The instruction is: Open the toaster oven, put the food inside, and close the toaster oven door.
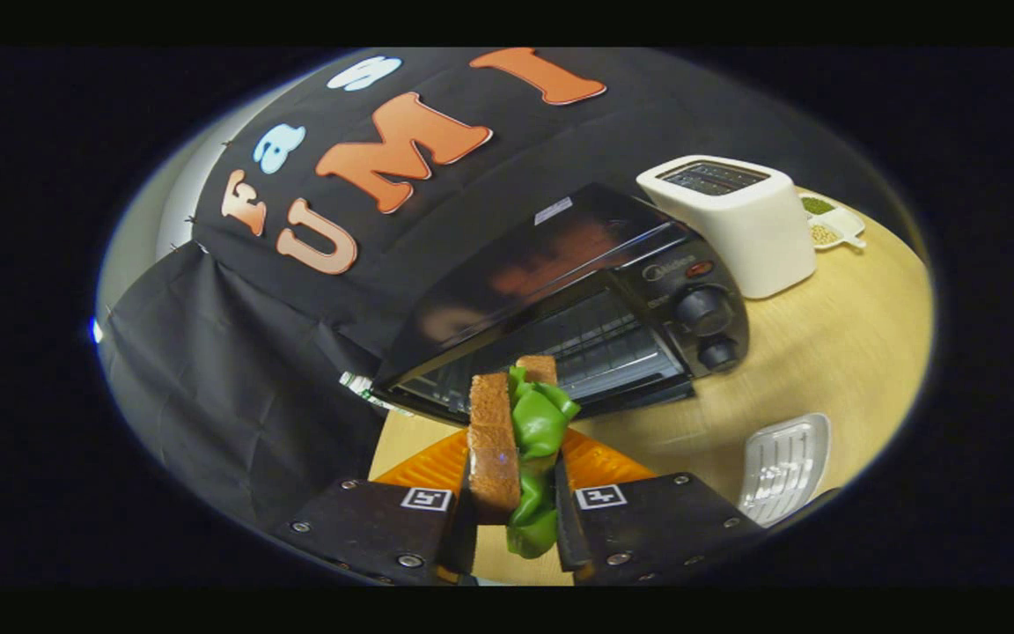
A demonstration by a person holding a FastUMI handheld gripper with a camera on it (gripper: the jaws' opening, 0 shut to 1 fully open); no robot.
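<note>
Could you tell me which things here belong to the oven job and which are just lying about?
Job:
- sandwich, clamped between the fingers of the gripper
- toaster oven, just beyond it, door down
- orange tray under the sandwich

Lying about:
- white toaster
- small dish of grains behind it
- metal rack on the table

You are working in a staged kitchen corner inside a recording booth, not a real home. A light wooden tabletop (824, 352) carries a black toaster oven (577, 299), a white pop-up toaster (736, 220) and small dishes (833, 224) near its far edge. Black cloth (234, 379) hangs behind as the wall.
</note>
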